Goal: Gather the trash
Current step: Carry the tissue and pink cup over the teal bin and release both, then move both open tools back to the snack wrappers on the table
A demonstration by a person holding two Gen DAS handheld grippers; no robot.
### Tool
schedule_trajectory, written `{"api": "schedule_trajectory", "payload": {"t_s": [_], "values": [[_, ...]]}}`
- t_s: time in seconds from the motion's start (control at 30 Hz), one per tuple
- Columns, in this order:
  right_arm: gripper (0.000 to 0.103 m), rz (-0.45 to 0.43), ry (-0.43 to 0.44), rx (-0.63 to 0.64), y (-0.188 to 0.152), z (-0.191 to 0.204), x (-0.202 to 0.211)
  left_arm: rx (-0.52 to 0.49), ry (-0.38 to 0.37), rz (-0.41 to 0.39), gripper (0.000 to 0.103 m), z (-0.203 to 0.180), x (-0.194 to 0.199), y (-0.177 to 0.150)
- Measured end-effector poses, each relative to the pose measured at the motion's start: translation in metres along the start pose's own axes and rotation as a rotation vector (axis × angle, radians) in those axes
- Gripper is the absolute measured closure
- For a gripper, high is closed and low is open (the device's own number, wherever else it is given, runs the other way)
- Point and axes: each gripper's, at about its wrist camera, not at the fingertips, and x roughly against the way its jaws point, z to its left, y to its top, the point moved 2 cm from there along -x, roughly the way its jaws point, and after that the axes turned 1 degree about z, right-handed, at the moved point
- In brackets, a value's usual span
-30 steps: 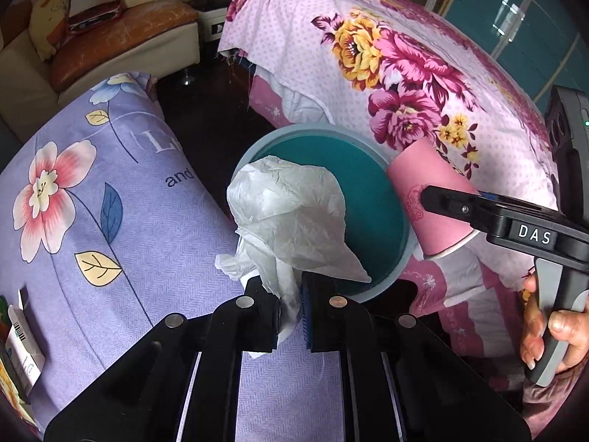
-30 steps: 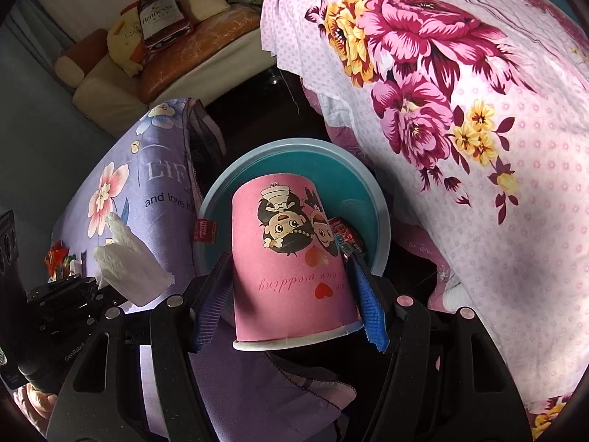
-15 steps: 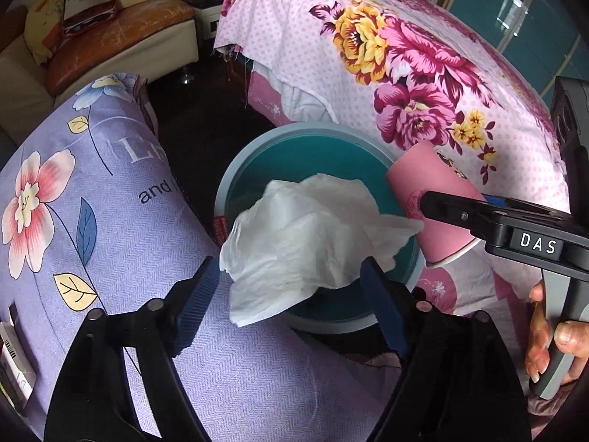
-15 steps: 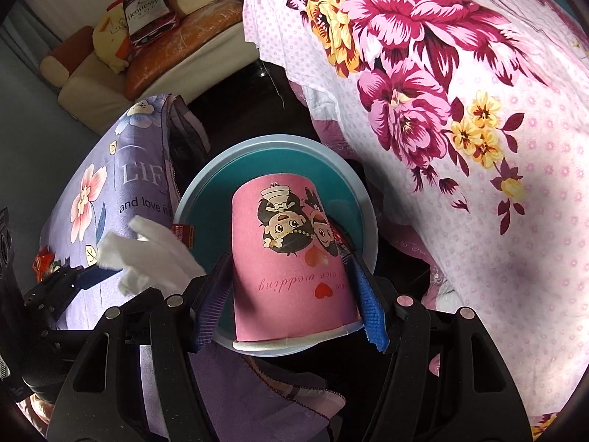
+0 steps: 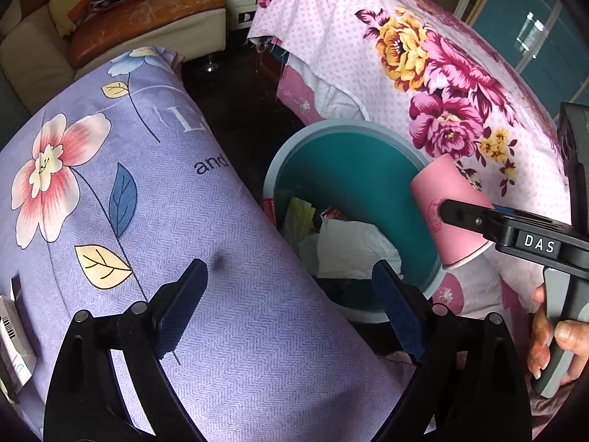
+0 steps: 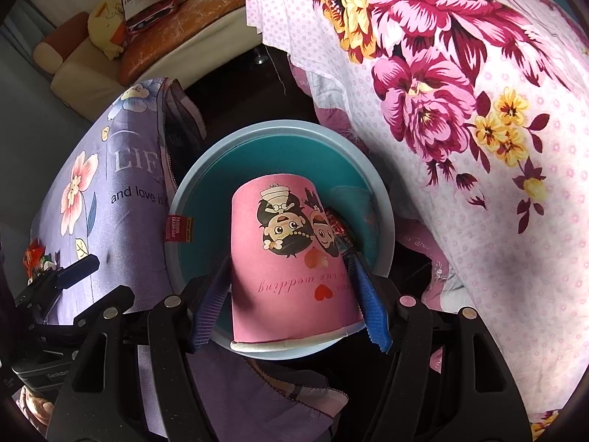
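A teal trash bin [image 5: 331, 125] stands on the floor between a cushion and a bed. A crumpled white tissue [image 5: 353, 246] lies inside it on other trash. My left gripper [image 5: 289, 272] hovers over the bin's near rim; its jaws are opening, with nothing between them. My right gripper [image 6: 289, 265] is shut on a pink paper cup [image 6: 287, 221] printed with a cartoon couple. The cup hangs upside down over the bin [image 6: 279, 127]. In the left wrist view the cup [image 5: 449, 206] shows at the bin's right rim.
A purple floral cushion [image 5: 129, 191] lies left of the bin and a pink floral bedspread [image 5: 423, 59] drapes to its right. A sofa [image 5: 147, 25] with pillows stands at the back across dark floor. A small box [image 5: 11, 335] sits at the left edge.
My left gripper opened and let go of the white tissue, which fell into the bin. My right gripper, still gripping the cup, came closer over the bin.
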Motion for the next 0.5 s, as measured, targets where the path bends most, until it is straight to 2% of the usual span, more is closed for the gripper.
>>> {"api": "schedule_trajectory", "payload": {"t_s": [0.13,0.5], "values": [[0.029,0.011,-0.004,-0.004,0.000,0.007,0.001,0.029,-0.002,-0.007,0.011,0.015,0.007,-0.005],[0.025,0.020,-0.008,0.054,-0.007,0.051,0.014,0.130,0.009,-0.050,0.009,0.066,0.044,-0.030]]}}
